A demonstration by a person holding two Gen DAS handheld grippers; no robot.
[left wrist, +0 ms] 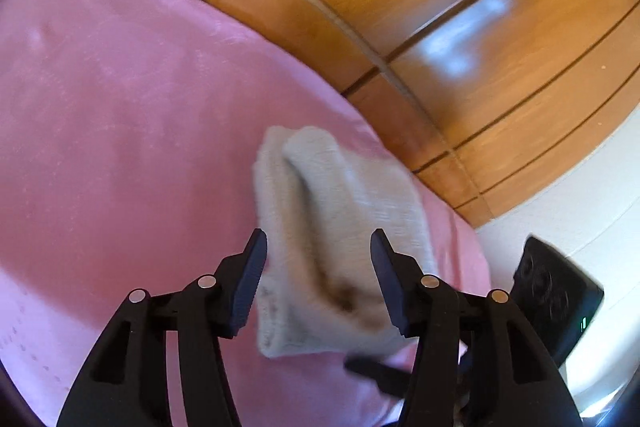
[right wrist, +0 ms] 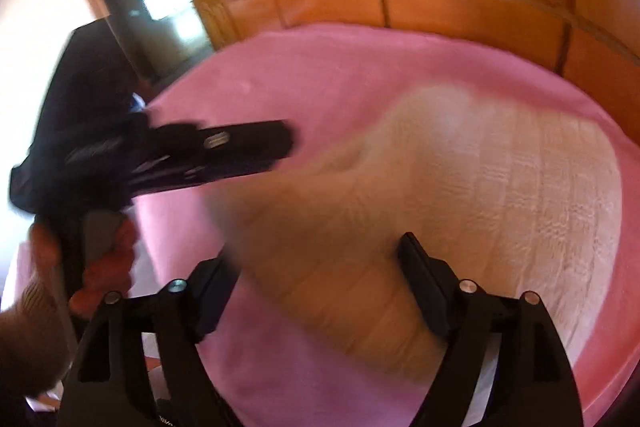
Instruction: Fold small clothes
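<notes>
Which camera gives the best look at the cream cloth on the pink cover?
The left wrist view: the cream cloth shows whole and folded, lying on the pink cover, all its edges visible. In the right wrist view the cloth is larger but blurred, and its near end is hidden behind the right gripper.

Pink bed (left wrist: 120,107) w/ beige garment (left wrist: 340,227)

The folded garment (left wrist: 336,227) lies on the bedspread (left wrist: 120,115), near its edge.
</notes>
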